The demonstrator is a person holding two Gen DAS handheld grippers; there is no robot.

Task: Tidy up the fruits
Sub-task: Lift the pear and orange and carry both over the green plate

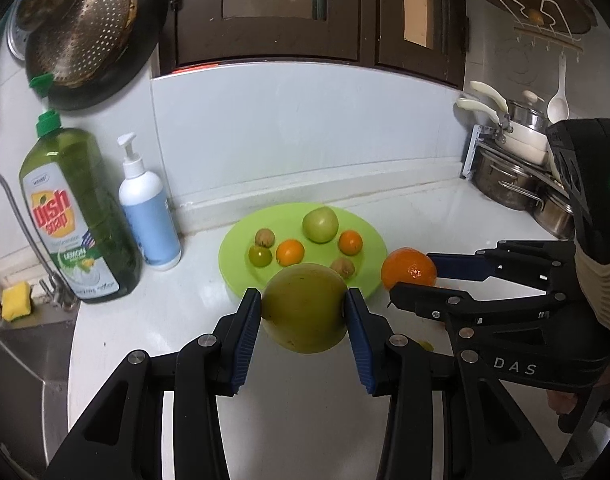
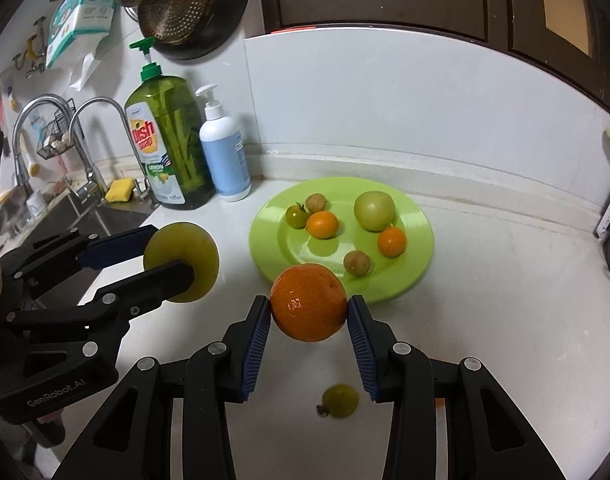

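My left gripper (image 1: pixel 304 304) is shut on a large yellow-green citrus fruit (image 1: pixel 305 309), held above the white counter just short of the green plate (image 1: pixel 241 236). My right gripper (image 2: pixel 309 307) is shut on an orange (image 2: pixel 308 302), also lifted, near the plate's (image 2: pixel 419 256) front rim. In the left wrist view the right gripper (image 1: pixel 415 276) and its orange (image 1: pixel 408 272) appear at the plate's right; in the right wrist view the left gripper (image 2: pixel 169 252) and its fruit (image 2: pixel 183 258) show at the left. Several small fruits lie on the plate. One small green fruit (image 2: pixel 340 400) lies on the counter beneath the right gripper.
A green dish soap bottle (image 1: pixel 75 216) and a white-and-blue pump bottle (image 1: pixel 149 212) stand left of the plate by the wall. A sink (image 2: pixel 85 220) with taps and a yellow sponge (image 2: pixel 119 191) lies at the far left. Stacked pots (image 1: pixel 513 160) sit on a rack at the right.
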